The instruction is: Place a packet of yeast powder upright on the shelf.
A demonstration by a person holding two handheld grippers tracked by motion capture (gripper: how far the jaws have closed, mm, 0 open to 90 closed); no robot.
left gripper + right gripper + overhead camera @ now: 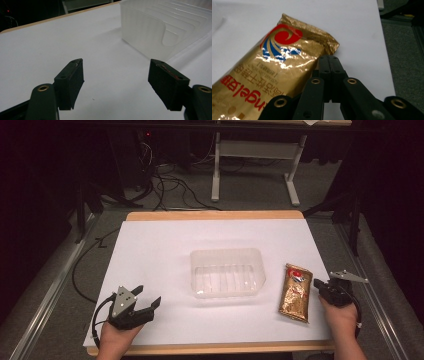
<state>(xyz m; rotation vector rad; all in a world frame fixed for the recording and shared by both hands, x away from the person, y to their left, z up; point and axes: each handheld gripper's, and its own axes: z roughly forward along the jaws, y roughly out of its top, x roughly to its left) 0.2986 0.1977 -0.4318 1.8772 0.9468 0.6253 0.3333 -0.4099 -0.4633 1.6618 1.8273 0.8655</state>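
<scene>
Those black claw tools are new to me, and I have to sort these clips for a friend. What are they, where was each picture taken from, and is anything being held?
They are hand-held grippers: a person holds one in each hand, and each has two black jaws. The high view looks down on a table covered with a white sheet. On it lie a clear plastic tub and, to its right, a gold foil packet. The other two pictures come from cameras riding on the grippers. The left gripper has its jaws wide apart over bare sheet, holding nothing, with the tub ahead. The right gripper has its jaws pressed together beside the packet's edge; whether they pinch the foil I cannot tell.
</scene>
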